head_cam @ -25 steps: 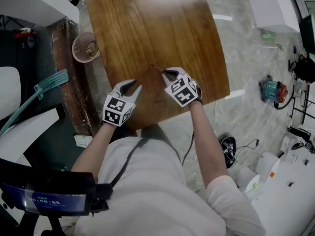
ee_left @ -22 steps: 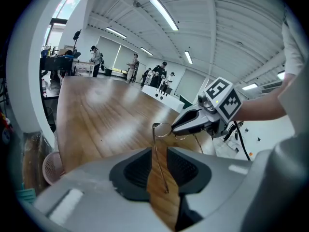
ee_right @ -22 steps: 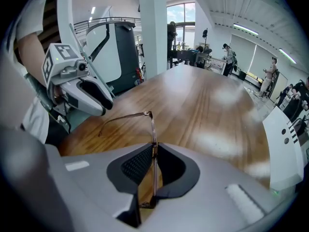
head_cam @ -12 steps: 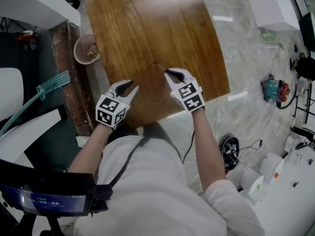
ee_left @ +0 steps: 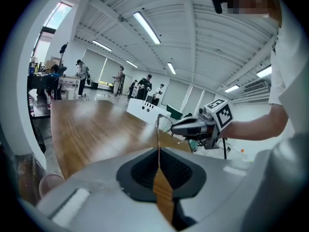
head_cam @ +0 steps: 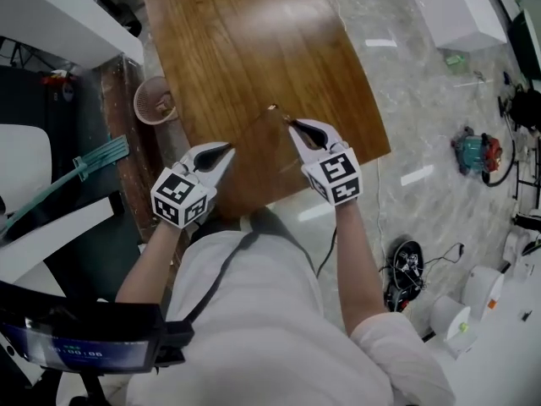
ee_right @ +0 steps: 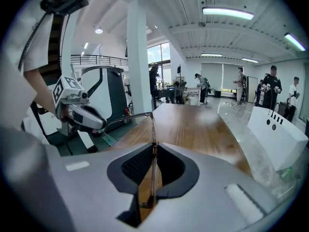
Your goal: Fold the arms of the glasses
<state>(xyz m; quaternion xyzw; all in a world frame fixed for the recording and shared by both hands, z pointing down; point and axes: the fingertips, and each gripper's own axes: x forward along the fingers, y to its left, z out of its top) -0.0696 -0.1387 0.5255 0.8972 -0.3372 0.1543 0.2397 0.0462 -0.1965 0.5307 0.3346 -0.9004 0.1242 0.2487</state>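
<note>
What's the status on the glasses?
Left gripper, right gripper: jaws just closed, both pinching glasses. Glasses above wooden table, not folded. Nothing obstructing.

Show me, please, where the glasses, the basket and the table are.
glasses [ee_left: 158,129]: left gripper view, on the thin arm.
basket [head_cam: 138,101]: head view, on its left rim.
table [head_cam: 254,41]: head view, on bare wood.

The head view is taken from above the person and aimed steeply down at the near end of the desk [head_cam: 254,41], with the left gripper [head_cam: 228,149] and right gripper [head_cam: 294,126] seen from well above. Each gripper view is set close behind its own jaws and faced across the desk toward the other gripper. The desk top and the glasses [ee_left: 157,139] are shared by all three views.
</note>
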